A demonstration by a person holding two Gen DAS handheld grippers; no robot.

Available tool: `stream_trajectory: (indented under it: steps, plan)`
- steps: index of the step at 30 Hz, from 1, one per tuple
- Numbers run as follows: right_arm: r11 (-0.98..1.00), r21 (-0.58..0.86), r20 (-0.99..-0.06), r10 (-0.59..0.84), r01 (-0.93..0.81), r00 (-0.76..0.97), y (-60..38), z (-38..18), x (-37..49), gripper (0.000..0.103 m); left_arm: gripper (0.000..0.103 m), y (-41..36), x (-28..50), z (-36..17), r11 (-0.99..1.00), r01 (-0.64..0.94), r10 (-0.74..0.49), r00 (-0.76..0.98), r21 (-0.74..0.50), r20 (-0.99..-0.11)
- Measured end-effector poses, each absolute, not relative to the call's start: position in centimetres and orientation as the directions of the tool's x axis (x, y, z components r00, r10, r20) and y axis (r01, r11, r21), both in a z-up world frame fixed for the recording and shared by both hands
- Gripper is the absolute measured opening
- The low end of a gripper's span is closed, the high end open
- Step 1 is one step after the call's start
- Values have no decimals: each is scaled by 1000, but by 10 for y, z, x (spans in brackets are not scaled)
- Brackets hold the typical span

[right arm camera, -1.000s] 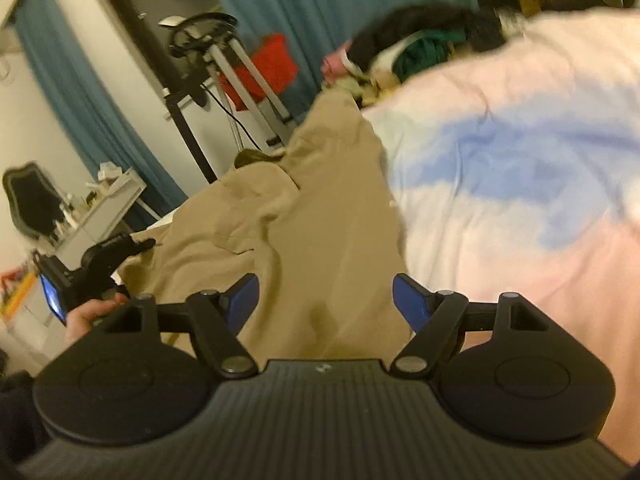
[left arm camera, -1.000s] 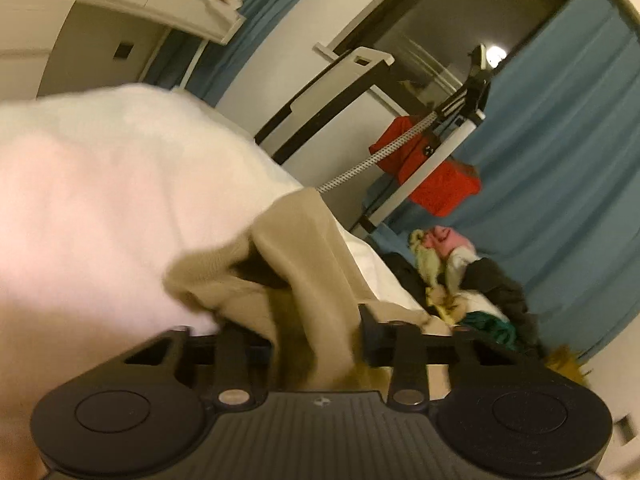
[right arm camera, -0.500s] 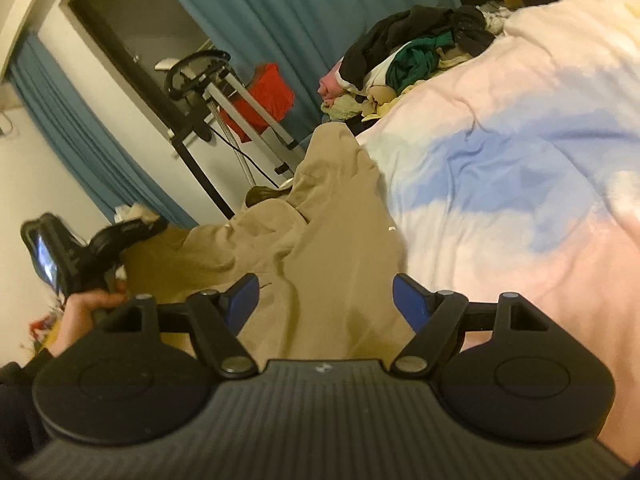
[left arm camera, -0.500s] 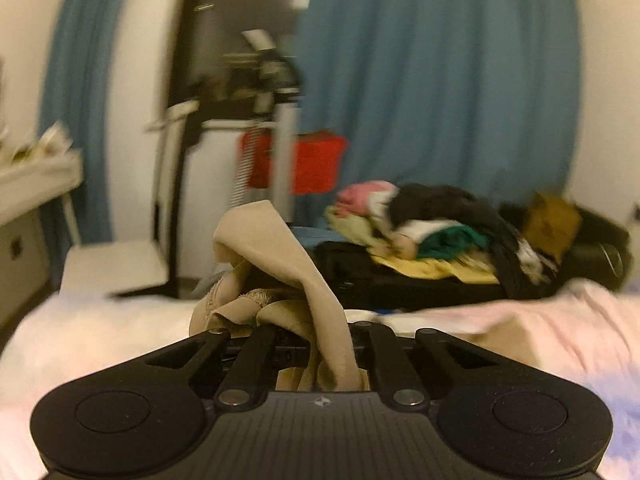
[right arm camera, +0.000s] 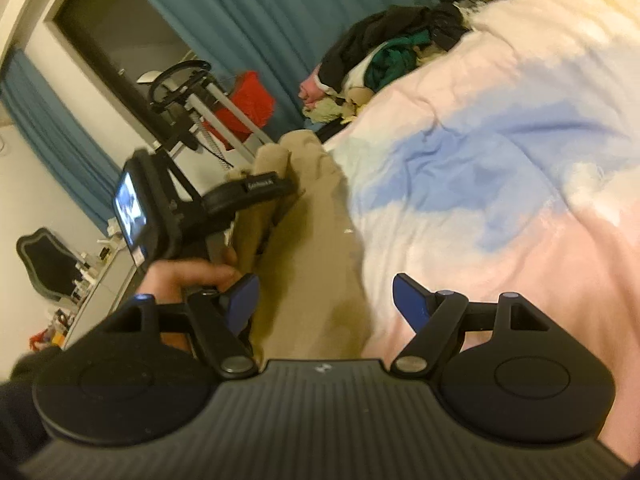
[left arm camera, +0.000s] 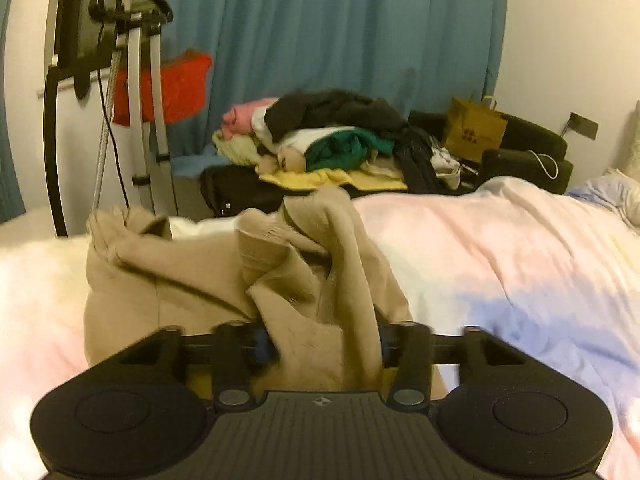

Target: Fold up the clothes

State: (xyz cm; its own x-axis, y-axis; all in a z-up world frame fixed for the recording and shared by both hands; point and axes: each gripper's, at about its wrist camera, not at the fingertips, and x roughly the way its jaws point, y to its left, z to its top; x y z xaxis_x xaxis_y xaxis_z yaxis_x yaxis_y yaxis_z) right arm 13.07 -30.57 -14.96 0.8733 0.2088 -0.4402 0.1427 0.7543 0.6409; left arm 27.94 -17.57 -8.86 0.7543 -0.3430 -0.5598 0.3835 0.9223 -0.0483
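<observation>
While your left tool (left arm camera: 320,348) sits low over the bed (left arm camera: 500,248), its two fingers are drawn in around a bunched fold of the tan garment (left arm camera: 304,280), and the cloth fills the whole gap between the blue pads (left arm camera: 261,345), so you are pinching that fold. Straight ahead of this tool the garment rises in a crumpled peak. To the tool's left it spreads down onto the bedcover in a broad sheet with a knotted-looking end at its far corner.

Your right tool (right arm camera: 325,300) is spread wide, its blue pads (right arm camera: 409,300) well apart and holding nothing. Between and just beyond them lies a long stretch of the tan garment (right arm camera: 316,248), resting flat on the pastel bedcover (right arm camera: 500,168); whether the pads touch the fabric cannot be told. To the left of the right tool you can see your left hand (right arm camera: 188,276) gripping the left tool (right arm camera: 240,196), with a wad of the garment bunched up at its fingers.

Beyond the far edge of the bed, ahead of the left tool, a heap of unfolded clothes (left arm camera: 332,136) in black, green, pink, white and yellow lies on a dark, low piece of furniture (left arm camera: 240,192). To the right of that heap stands a brown paper bag (left arm camera: 474,134); its contents are not visible. Blue curtains (left arm camera: 340,28) hang behind, and a metal stand (left arm camera: 136,80) with a red item (left arm camera: 180,84) on it is off to the left.
</observation>
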Motion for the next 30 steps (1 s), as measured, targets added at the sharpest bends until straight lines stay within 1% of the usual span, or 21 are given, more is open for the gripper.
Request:
stream_trajectory:
  steps: [1,3,6,9,13,19,25,29,30]
  plan:
    - [748,648,-441,213,145,872,-307,-152,132,77,63,-172,279,-87,921,386,-345,754,-48,-559]
    - [738,659,-440,223,145,870,-308,-155,134,77,75,-167,268,-77,919,391,-351,761,-45,-545]
    - [735,669,-427,255,113,867,-300,-155,134,77,78,-149,245,-54,913,405,-370,778,-45,-508]
    - [742,666,-418,283,79,863,-287,-154,133,77,78,-134,221,-31,915,402,-369,798,-37,-477]
    - [768,639,-424,298,49,855,-268,-152,127,77,78,-109,181,-8,928,368,-354,816,-62,-458]
    - [846,532,-465,283,9,839,-239,-145,118,77,78,-60,114,22,959,274,-275,852,-68,-445]
    - [889,455,-494,299,-51,816,-219,-142,108,77,78,37,32,31,958,163,-262,835,-238,-484]
    - [896,437,-515,325,-84,793,-208,-140,97,76,78,94,-8,20,961,55,-193,833,-270,-518]
    - [893,441,-515,336,-93,788,-205,-138,95,76,78,103,-13,19,957,42,-194,829,-288,-524]
